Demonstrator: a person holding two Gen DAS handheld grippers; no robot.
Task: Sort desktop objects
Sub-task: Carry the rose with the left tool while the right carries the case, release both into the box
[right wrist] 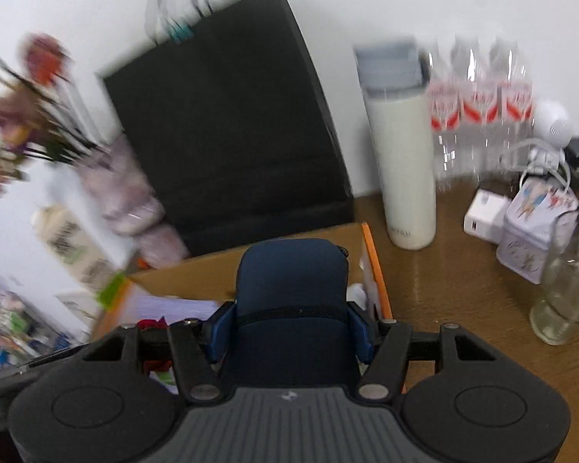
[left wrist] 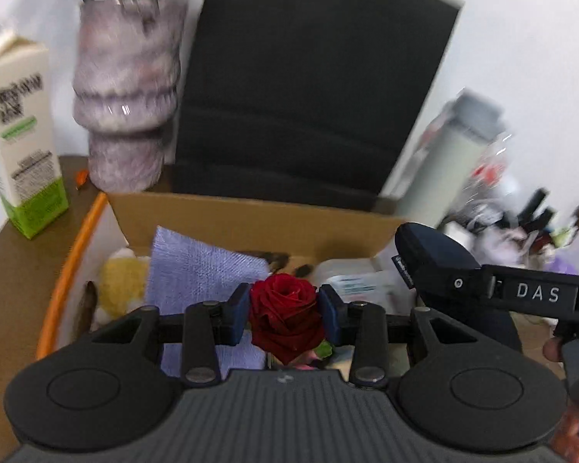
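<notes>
The left tongs [left wrist: 285, 314] are clamped on a red rose [left wrist: 285, 316], held over the open cardboard box [left wrist: 251, 223] on the bench [right wrist: 463, 289]. The right tongs [right wrist: 289, 332] grip a dark blue pouch [right wrist: 291, 281] above the same box, beside a black bag [right wrist: 227, 135].

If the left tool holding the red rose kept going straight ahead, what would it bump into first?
Probably the lilac woven cloth and other things lying in the open cardboard box, just beyond the red rose pinched in the left tool. Depth is hard to judge here.
</notes>
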